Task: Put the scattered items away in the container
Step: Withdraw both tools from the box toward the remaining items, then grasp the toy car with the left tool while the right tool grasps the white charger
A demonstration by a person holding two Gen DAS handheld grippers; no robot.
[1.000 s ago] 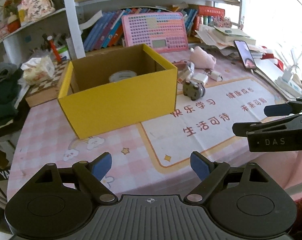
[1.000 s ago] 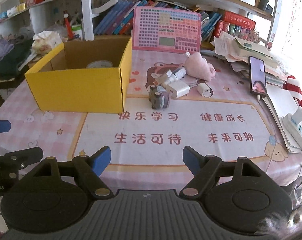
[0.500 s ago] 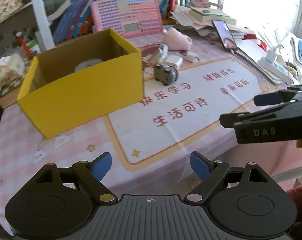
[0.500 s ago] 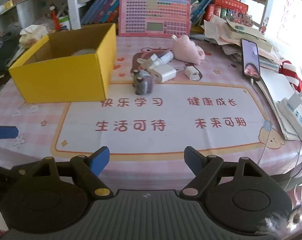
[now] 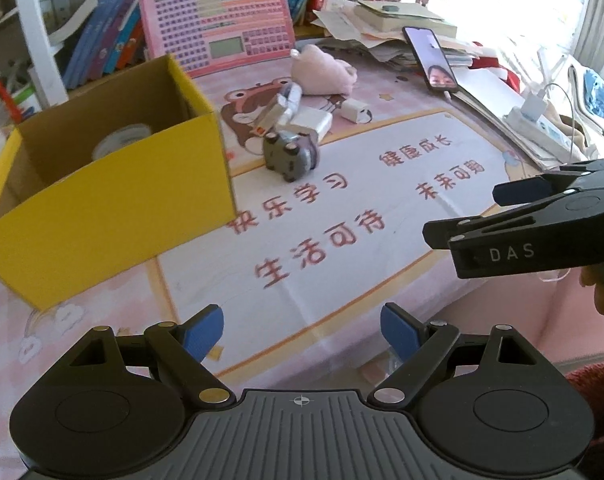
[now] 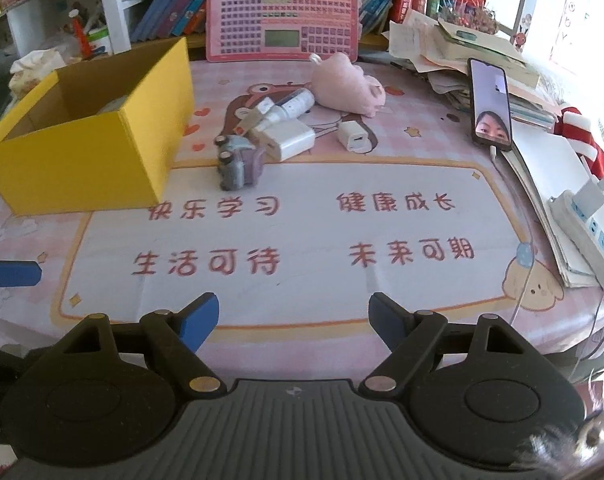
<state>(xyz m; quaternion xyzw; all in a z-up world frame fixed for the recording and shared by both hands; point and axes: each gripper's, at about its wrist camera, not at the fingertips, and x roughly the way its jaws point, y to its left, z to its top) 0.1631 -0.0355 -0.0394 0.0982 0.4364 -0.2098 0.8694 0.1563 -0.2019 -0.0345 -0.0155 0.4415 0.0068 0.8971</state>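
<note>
The scattered items sit in one cluster just right of the yellow box [image 6: 82, 148], well ahead of both grippers; nearest the fingers is the grey toy car [image 6: 240, 162], lying on its side with its wheels turned toward the box and its long axis running away from the camera in the right wrist view; touching it behind are the large white charger [image 6: 288, 140] and a small tube [image 6: 258, 114] beside a spray bottle [image 6: 292, 104], with the small white plug [image 6: 354, 138] a little to the right and the pink plush [image 6: 344, 88] furthest back; the box is open-topped and already holds a roll of tape [image 5: 120, 144]

The right gripper [image 6: 292, 322] faces the cluster almost head-on, fingers spread wide and empty, so I judge it the better placed for the car (the car lies ahead and slightly left of its centre line); the left gripper [image 5: 302, 330], likewise wide and holding nothing, sits nearer the box, with the car ahead of it just past the box's near corner

The pink mat [image 6: 302, 240] between fingers and cluster is flat, printed and bare, giving room to travel forward; to the right a phone [image 6: 490, 104], stacked papers and a power strip [image 6: 586, 220] crowd the edge, worth avoiding
</note>
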